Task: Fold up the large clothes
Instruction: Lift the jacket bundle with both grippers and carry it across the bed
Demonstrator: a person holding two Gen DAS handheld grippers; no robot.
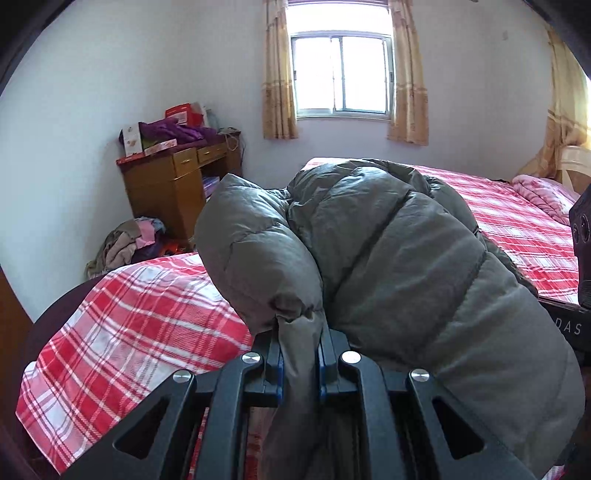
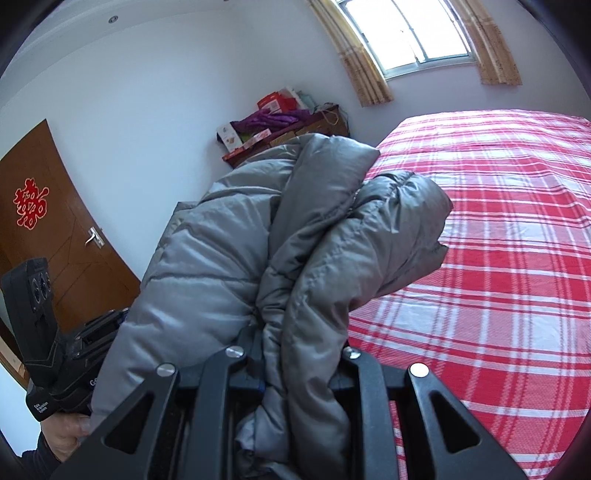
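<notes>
Left wrist view: the left tongs (image 1: 300, 332) are pinched nearly closed on a fold of the puffy grey jacket (image 1: 388, 258), which hangs bunched above the plaid bed (image 1: 140, 306). Looks light, squishy and probably slick, so I'd grab seams or edges. Right wrist view: the right tongs (image 2: 301, 347) clamp a thicker wad of the jacket (image 2: 221, 258), also off the bed (image 2: 498, 258).

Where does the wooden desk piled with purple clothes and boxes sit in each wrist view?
Left wrist view: the wooden desk stands left of centre against the wall, left of the grey puffer jacket.
Right wrist view: only its cluttered top shows at upper centre, above the jacket.
Shared landmark: the curtained window.
</notes>
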